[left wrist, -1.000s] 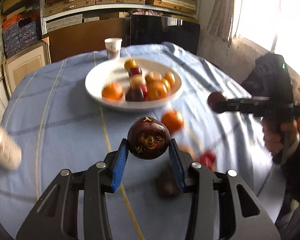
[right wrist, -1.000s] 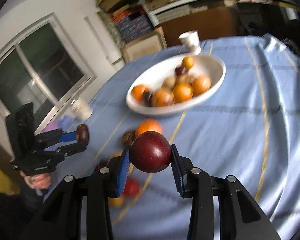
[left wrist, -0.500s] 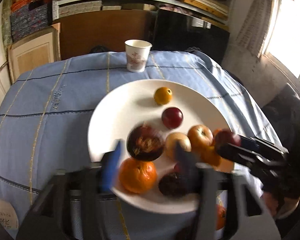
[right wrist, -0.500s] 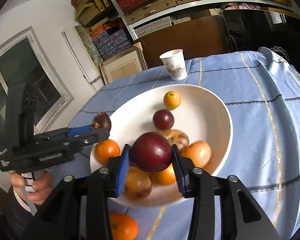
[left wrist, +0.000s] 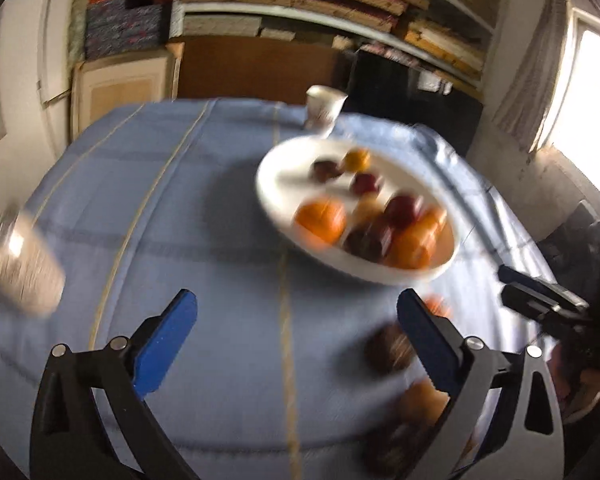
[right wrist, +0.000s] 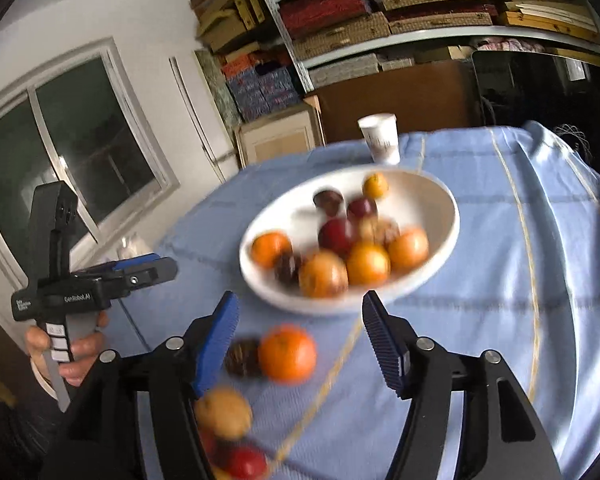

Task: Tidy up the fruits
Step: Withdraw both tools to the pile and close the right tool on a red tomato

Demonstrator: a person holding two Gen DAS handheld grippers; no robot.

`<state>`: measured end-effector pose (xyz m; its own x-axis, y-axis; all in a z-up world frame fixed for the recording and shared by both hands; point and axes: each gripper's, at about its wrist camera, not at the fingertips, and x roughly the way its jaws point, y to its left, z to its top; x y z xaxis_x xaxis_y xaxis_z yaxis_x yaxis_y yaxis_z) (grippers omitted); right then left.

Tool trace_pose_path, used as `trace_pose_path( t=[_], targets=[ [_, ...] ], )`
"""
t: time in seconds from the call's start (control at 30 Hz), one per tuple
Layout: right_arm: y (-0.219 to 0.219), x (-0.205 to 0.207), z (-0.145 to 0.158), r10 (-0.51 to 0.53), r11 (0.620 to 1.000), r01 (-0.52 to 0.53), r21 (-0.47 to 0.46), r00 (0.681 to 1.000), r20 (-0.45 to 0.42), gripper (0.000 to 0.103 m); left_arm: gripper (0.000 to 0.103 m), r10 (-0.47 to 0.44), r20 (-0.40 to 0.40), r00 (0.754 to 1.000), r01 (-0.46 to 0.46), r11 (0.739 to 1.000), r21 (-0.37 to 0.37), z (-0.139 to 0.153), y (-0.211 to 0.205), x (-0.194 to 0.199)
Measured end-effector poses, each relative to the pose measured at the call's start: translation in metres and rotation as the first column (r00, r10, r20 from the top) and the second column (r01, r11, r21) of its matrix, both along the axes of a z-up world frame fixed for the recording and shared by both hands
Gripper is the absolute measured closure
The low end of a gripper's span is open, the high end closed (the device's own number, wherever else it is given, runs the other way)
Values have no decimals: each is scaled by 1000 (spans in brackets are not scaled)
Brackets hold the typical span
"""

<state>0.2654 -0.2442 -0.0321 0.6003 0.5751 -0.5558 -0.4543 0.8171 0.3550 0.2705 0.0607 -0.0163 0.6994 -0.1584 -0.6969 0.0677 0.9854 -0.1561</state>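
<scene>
Both grippers were empty, fingers spread wide: the left gripper and the right gripper hung over the counter. Loose fruit lay near the bowl: an orange, a dark fruit touching it, and a tan one. The orange looked light, firm and apt to roll; pinching across its widest middle seemed best.

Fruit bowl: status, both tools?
Left tool open, empty. Right tool open, empty. White bowl holds oranges and dark red fruit. Loose on the blue tablecloth: orange, brown fruit, red fruit. Path clear.
</scene>
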Motion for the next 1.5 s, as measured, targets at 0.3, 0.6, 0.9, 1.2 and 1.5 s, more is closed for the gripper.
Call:
trace_pose_path(
  t=[0.3, 0.6, 0.9, 1.2, 1.5],
  targets=[
    [3, -40, -13, 143, 989, -147, -31, 985, -99, 47, 5, 35, -44, 998, -35, 999, 9, -26, 21, -55],
    [17, -54, -27, 229, 967, -244, -76, 960, -163, 55, 5, 36, -35, 999, -34, 999, 35, -25, 18, -61],
    [20, -54, -32, 235, 964, -253, -78, 953, -190, 62, 5, 29, -37, 999, -28, 999, 35, -25, 16, -60],
    [24, -49, -36, 241, 964, -259, -64, 948, -207, 64, 5, -4, -27, 1000, 5, 999, 35, -24, 8, -64],
    [19, -46, -36, 245, 968, -253, -6, 944, -221, 74, 5, -46, -26, 999, 47, 998, 45, -24, 1, -66]
  ],
)
